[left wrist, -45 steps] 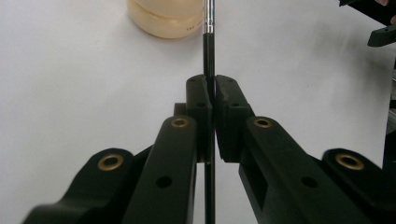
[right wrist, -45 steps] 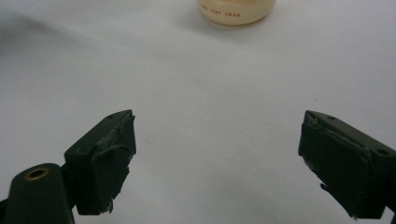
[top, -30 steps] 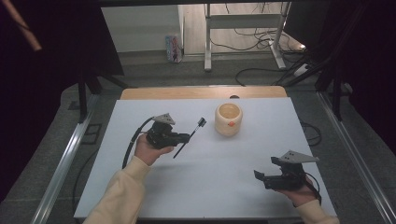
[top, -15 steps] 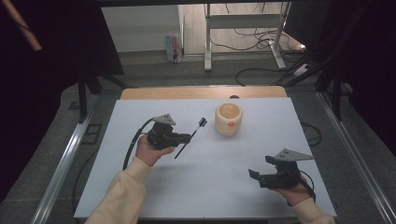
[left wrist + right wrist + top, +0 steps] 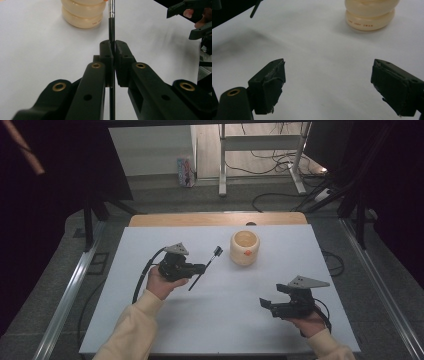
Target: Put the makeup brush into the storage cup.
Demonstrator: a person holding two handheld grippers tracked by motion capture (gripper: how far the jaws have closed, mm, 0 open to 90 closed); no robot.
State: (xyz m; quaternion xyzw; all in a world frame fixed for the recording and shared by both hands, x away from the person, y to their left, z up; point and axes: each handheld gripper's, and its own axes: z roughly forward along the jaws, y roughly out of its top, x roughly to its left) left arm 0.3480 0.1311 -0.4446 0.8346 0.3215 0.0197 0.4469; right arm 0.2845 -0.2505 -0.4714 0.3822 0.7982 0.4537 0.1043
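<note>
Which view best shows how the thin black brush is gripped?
The left gripper view: the brush runs straight up between the left gripper's shut fingers, handle clamped. The high view shows the whole brush slanting toward the cream cup, but small. The right gripper view catches just a dark tip.

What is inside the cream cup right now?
From the high view, the cream cup looks empty, with just its tan inner wall showing. The very bottom is hidden by the near rim. The brush remains outside it.

High view overhead; gripper views low, sharing cup (image 5: 245, 248).
</note>
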